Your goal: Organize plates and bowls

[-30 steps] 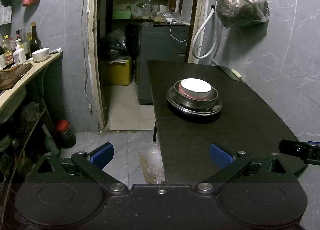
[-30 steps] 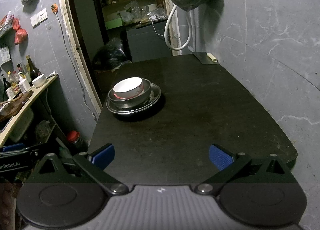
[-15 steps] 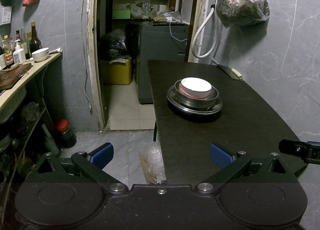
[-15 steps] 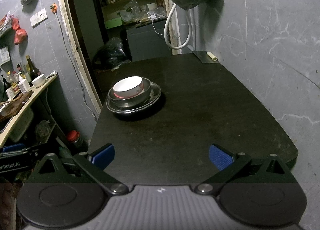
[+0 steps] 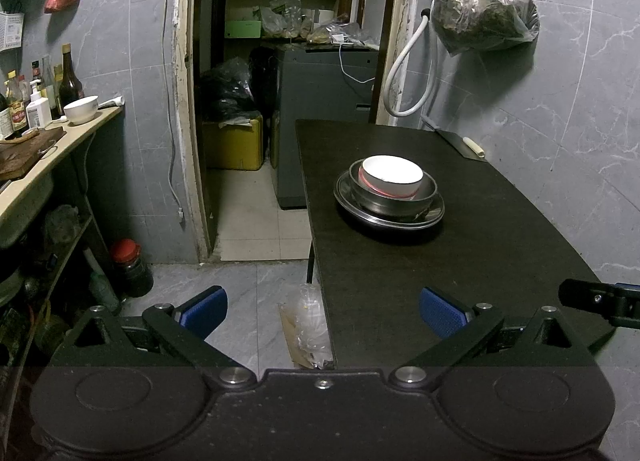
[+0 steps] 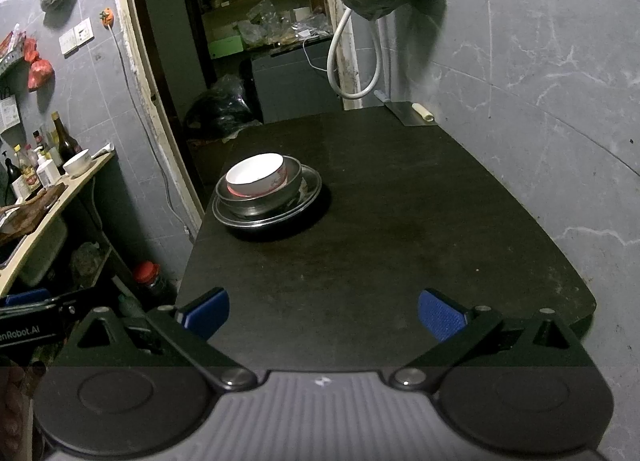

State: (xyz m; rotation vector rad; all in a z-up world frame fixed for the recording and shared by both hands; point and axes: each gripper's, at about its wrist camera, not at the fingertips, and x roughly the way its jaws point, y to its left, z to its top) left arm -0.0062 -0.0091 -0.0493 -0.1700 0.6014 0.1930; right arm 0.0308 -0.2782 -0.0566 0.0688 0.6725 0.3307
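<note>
The only legible writing is "nRobot.AI" on the left gripper [image 6: 36, 331] body, seen at the right wrist view's edge. On the dark table [image 5: 460, 261], near its left edge, a white bowl [image 5: 393, 177] sits inside a steel bowl [image 5: 394, 201] on a steel plate [image 5: 390, 217]. Both the left gripper and the right gripper [image 6: 323, 315] are spread wide and empty, near the table's near edge. Grey marbled tile walls surround; a bagged bundle [image 5: 486, 17] hangs above the far corner.

left tool [image 5: 323, 307]: black linkage arms, blue ribbed pads [image 5: 204, 307], silver pivot screws, smooth black base with two round discs | right tool [image 6: 323, 311]: same black arms and blue pads [image 6: 440, 313], but a grey ribbed base with a small white mark | white lettering "nRobot.AI" was on the side of the left tool
</note>
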